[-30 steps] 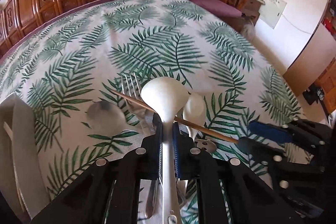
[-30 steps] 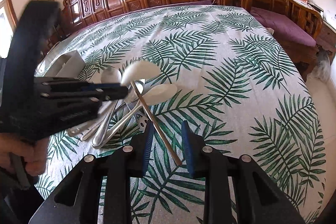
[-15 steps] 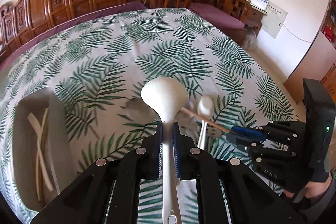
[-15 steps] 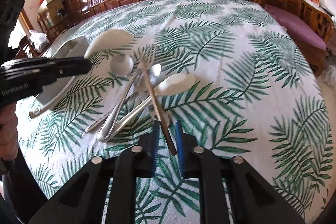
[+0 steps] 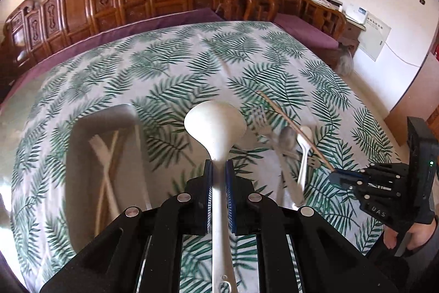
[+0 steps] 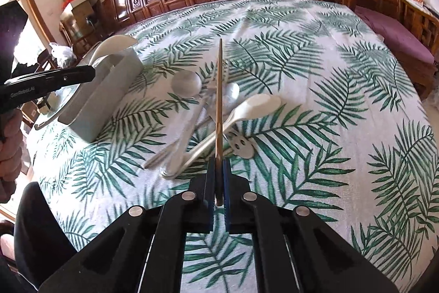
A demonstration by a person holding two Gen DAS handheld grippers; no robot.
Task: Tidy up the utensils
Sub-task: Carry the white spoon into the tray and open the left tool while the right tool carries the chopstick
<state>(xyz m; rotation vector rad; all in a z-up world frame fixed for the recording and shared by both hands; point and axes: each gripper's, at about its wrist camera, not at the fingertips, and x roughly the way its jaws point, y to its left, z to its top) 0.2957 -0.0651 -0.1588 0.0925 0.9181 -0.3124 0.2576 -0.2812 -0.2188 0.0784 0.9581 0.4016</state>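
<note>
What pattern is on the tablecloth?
Green fern or palm leaves on white; the tablecloth shows best in the right wrist view.

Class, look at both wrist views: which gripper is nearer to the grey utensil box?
Left. The left gripper, shut on the white ladle, hangs right beside the grey utensil box. The right gripper, shut on a chopstick, is beyond the utensil pile.

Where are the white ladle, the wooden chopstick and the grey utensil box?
white ladle (image 5: 215, 125), left wrist view, on its bowl.
wooden chopstick (image 6: 219, 89), right wrist view, mid-shaft.
grey utensil box (image 6: 105, 89), right wrist view, on its side wall.
</note>
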